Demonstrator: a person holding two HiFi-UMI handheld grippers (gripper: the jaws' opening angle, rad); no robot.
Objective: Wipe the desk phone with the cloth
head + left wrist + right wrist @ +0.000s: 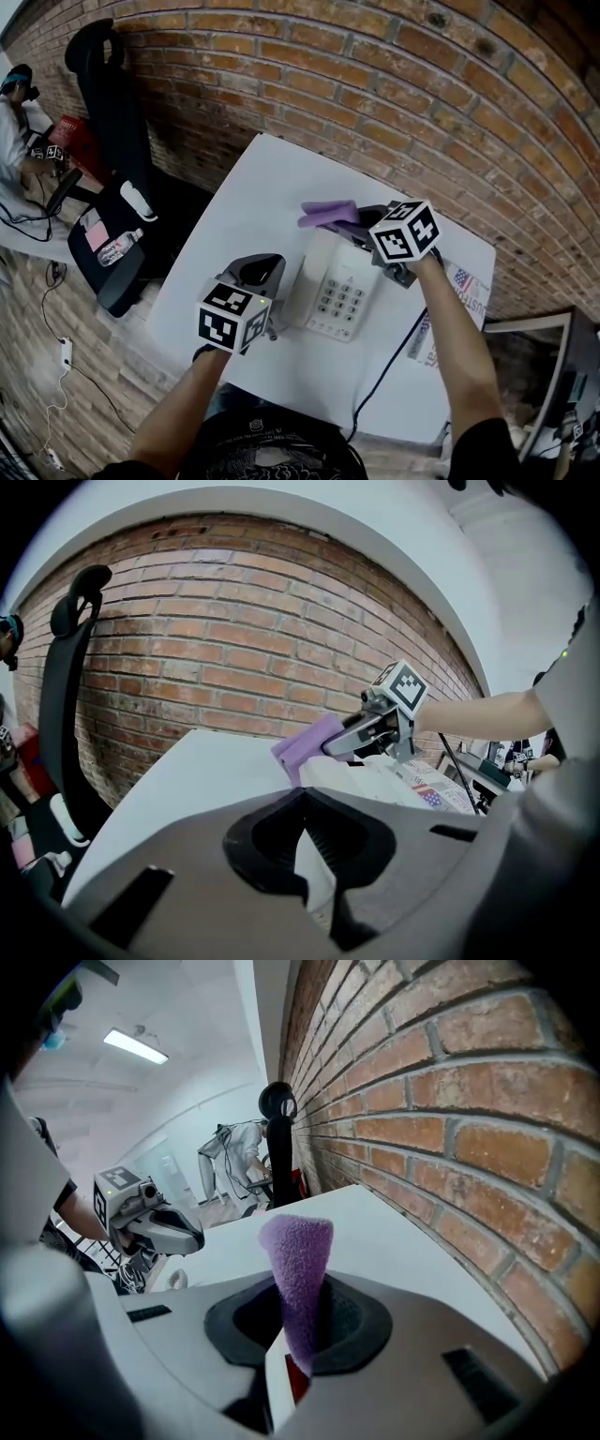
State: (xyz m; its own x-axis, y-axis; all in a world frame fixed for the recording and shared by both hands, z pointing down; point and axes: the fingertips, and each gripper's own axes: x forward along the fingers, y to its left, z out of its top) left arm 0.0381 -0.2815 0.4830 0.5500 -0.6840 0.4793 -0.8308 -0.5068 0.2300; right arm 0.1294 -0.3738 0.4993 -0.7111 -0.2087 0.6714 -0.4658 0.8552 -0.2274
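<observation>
A white desk phone (336,289) with a grey keypad lies in the middle of the white table (253,178). My right gripper (364,217) hovers over the phone's far end, shut on a purple cloth (328,214) that sticks out to the left. In the right gripper view the cloth (298,1260) stands up from between the jaws. My left gripper (265,262) is at the phone's left side with its jaws together and nothing visible between them. From the left gripper view, the phone (375,775), the cloth (305,747) and the right gripper (361,735) lie ahead.
A brick wall (394,84) runs close behind the table. A printed paper (461,281) lies at the phone's right, and a black cable (384,370) runs off the near edge. A black office chair (117,141) carrying a water bottle (119,247) stands at the left. A person (14,122) sits far left.
</observation>
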